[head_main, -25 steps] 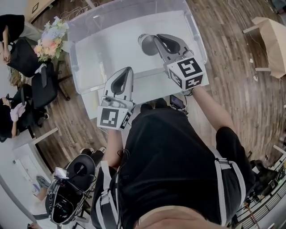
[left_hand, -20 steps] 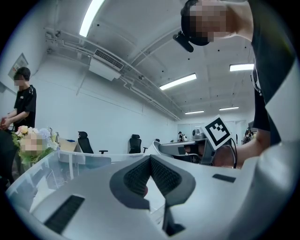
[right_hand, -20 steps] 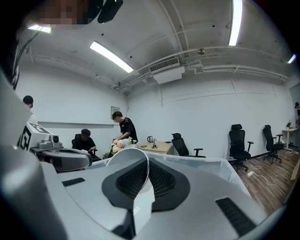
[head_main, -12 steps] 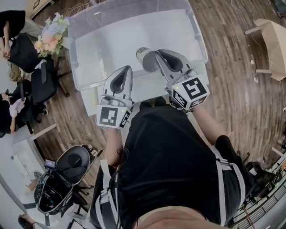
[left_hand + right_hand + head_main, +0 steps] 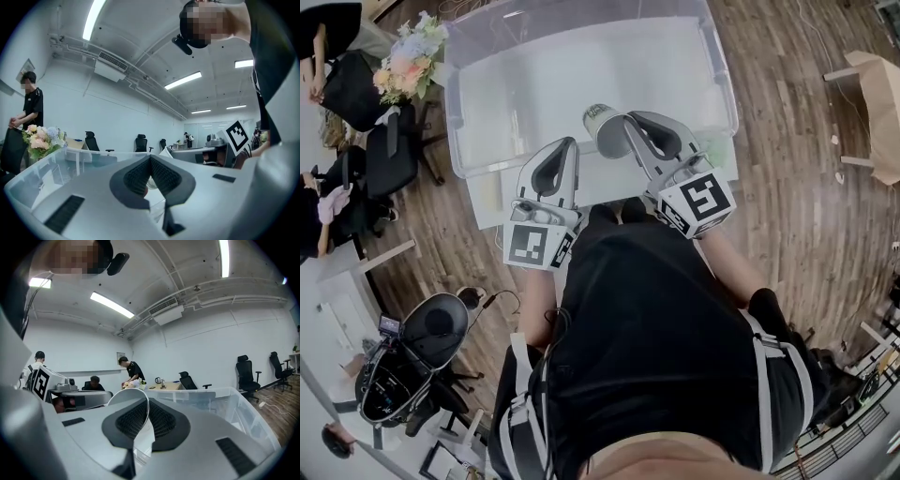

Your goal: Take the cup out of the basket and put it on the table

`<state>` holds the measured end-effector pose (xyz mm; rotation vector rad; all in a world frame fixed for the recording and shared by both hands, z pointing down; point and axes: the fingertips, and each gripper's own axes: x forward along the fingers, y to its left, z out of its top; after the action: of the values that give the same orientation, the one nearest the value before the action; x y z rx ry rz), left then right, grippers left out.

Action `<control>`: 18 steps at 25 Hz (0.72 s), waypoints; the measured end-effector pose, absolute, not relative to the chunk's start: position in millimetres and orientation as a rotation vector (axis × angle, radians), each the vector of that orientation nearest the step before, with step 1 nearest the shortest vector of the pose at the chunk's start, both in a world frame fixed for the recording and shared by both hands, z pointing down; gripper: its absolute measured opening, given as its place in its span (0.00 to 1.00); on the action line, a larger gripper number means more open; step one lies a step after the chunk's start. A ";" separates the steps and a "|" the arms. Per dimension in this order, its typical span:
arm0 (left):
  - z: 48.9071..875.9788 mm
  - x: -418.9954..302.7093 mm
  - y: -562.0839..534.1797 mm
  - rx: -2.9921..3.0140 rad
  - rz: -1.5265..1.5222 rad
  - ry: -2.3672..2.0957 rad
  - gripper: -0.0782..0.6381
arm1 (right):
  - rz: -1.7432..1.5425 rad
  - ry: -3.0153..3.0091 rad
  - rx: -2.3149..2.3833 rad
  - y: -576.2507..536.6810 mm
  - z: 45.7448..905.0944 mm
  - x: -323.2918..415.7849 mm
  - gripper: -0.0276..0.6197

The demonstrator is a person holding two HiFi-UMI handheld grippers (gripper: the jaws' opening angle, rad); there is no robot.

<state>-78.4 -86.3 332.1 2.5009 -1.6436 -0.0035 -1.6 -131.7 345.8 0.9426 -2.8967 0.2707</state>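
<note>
A pale paper cup [image 5: 602,123] hangs tilted over the near part of the clear plastic basket [image 5: 492,52], close to its front wall. My right gripper [image 5: 622,129] is shut on the cup's wall. In the right gripper view the white rim [image 5: 132,398] is pinched between the dark pads. Left of it, my left gripper [image 5: 565,148] is over the basket's near rim, its jaws shut with nothing between them [image 5: 150,160]. A strip of the white table [image 5: 614,186] shows between the basket and my body.
The basket fills most of the table top. A bunch of flowers [image 5: 411,62] and black office chairs [image 5: 389,164] stand to the left. A black round machine [image 5: 417,361] sits on the wooden floor at lower left. A light wooden piece [image 5: 874,98] stands at the right.
The right gripper has carried the cup back toward me, from deeper in the basket to near its front wall. The left gripper has hardly moved.
</note>
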 end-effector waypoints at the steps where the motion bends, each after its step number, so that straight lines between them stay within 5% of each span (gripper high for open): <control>1: 332.3 -76.6 -85.5 2.491 -0.005 -1.656 0.13 | 0.265 -2.904 0.926 -131.7 345.9 0.6 0.09; 18: 341.2 -43.4 -30.1 2.414 0.023 -1.767 0.13 | 0.218 -2.976 0.863 -105.2 344.2 32.8 0.09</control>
<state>-43.4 -30.1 341.2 2.4144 -1.7667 0.0229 32.8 -105.2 344.2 0.8627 -2.9758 0.2182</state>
